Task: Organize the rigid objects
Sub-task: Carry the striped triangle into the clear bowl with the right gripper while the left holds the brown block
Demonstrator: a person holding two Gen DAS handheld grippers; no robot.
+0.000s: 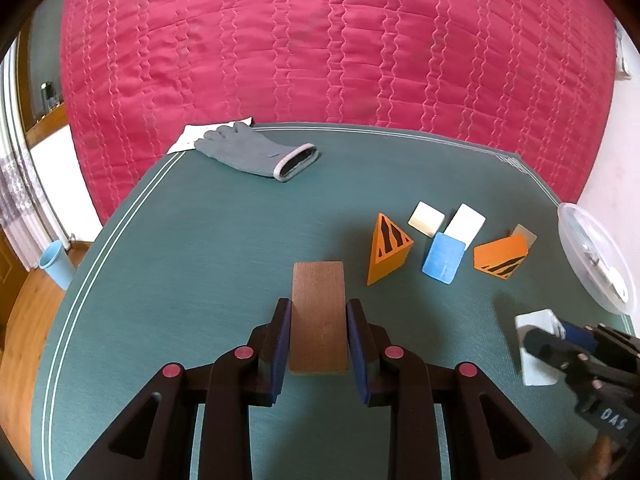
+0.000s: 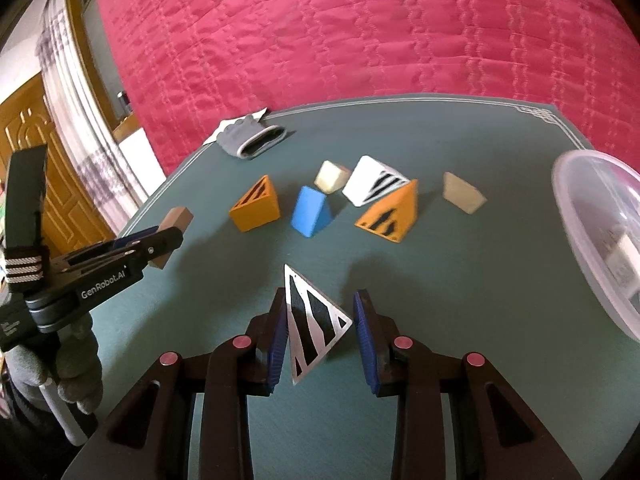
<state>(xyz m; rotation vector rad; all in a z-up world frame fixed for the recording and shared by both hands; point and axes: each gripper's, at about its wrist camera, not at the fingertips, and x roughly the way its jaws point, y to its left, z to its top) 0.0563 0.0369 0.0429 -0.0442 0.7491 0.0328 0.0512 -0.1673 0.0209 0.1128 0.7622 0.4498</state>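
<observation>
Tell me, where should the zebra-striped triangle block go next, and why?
Probably carry it right, over the clear tub. The right gripper is shut on the white striped wedge, lifted off the green table, and the tub, close on that side, already holds a pale block.

Teal-green woven table mat (image 1: 200, 240) with thin white double border lines. Behind it, magenta quilted bedspread (image 1: 340, 40) stitched in wavy pink rows. Far left: grey knitted glove (image 1: 248, 152), white cuff trim, on white paper (image 1: 188, 138). Plain brown wooden rectangular block (image 1: 318, 312). Two orange wedge blocks with black stripes (image 2: 256, 202) (image 2: 390, 212). Solid blue wedge (image 2: 310, 210). White wedge with black stripes (image 2: 370, 182); a second, silvery-white triangular wedge striped black (image 2: 314, 320), near. Cream block (image 2: 330, 176); tan block (image 2: 462, 192). Clear plastic bowl (image 2: 580, 200), right. Light blue cup (image 1: 56, 264), far left.
</observation>
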